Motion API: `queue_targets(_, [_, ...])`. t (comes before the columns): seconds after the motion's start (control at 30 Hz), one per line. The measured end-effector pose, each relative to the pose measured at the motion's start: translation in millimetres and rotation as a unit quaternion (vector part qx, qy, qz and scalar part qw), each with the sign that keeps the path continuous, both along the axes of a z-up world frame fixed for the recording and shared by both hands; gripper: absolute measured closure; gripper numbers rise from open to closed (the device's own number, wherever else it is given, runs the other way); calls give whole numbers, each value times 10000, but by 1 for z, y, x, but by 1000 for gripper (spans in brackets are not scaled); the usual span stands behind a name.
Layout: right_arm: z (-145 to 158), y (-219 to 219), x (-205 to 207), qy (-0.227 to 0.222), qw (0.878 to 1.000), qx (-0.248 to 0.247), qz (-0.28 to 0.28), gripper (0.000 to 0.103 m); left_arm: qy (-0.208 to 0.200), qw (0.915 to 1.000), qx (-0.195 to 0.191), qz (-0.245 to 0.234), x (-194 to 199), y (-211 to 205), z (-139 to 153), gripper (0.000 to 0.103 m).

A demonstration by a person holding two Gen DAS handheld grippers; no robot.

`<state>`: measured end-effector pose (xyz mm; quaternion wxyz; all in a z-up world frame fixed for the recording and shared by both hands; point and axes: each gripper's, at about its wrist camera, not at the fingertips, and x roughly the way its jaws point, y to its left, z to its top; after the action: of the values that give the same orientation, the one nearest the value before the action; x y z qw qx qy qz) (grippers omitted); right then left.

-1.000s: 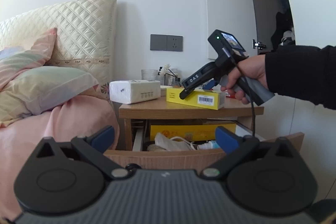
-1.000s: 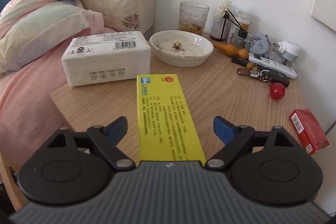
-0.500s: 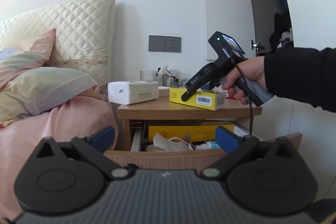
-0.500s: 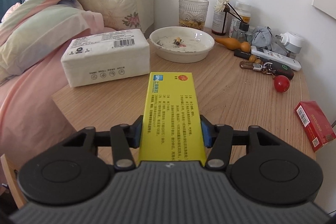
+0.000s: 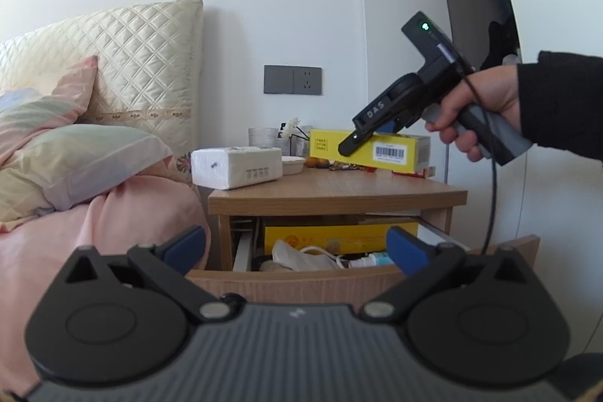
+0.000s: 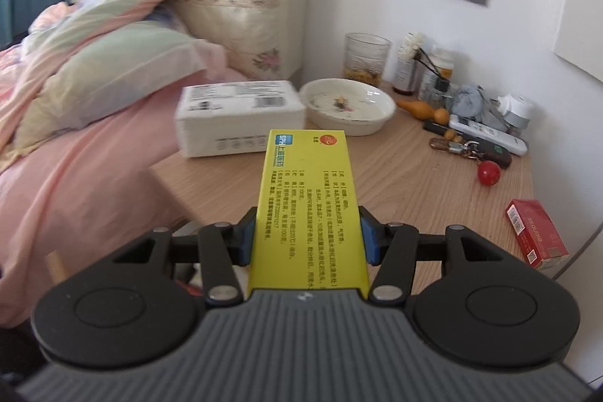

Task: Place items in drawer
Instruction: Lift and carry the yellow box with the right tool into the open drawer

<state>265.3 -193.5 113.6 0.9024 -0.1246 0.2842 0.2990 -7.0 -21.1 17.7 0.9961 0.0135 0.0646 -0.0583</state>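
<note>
My right gripper point(image 6: 306, 237) is shut on a long yellow medicine box point(image 6: 305, 198) and holds it lifted above the wooden nightstand point(image 6: 395, 183). The left wrist view shows the same box point(image 5: 384, 149) in the air over the nightstand top point(image 5: 339, 191), held by the right gripper point(image 5: 348, 147). My left gripper point(image 5: 296, 247) is open and empty in front of the pulled-out drawer point(image 5: 301, 279), which holds a yellow box point(image 5: 324, 236), a cable and small items.
On the nightstand are a white tissue pack point(image 6: 241, 115), a white dish point(image 6: 348, 104), a glass point(image 6: 367, 57), small bottles, keys with a red ball point(image 6: 488, 172), a remote point(image 6: 486, 134) and a red box point(image 6: 537, 232). The bed with pillows point(image 5: 75, 157) lies left.
My right gripper closed on the yellow box and lifted it off the nightstand top. The left gripper stayed open by the drawer.
</note>
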Motion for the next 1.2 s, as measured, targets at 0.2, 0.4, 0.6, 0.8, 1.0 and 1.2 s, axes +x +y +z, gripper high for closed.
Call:
queue_targets(0.2, [1,2,-40,28,9980,-135,618,47,-3,10000,54,-30,-1,-5,-2,0])
queue_targets(0.4, [-10,0,-59,207,9940,-271,1038,47,-2,10000,57,-26,-2,-7,-1,0])
queue_targets(0.6, [-24,-3,-70,379,9907,-337,1259,47,11,10000,63,-9,0,-8,-1,0])
queue_targets(0.8, [-41,-5,-71,524,9887,-480,1319,47,10,10000,44,-30,-1,-7,-1,0])
queue_targets(1.0, [-58,-8,-57,648,9883,-671,1206,47,35,10000,13,-1,0,-5,-1,0])
queue_targets(1.2, [-83,-5,-41,841,9854,-968,1120,47,56,10000,27,-12,1,-6,-1,0])
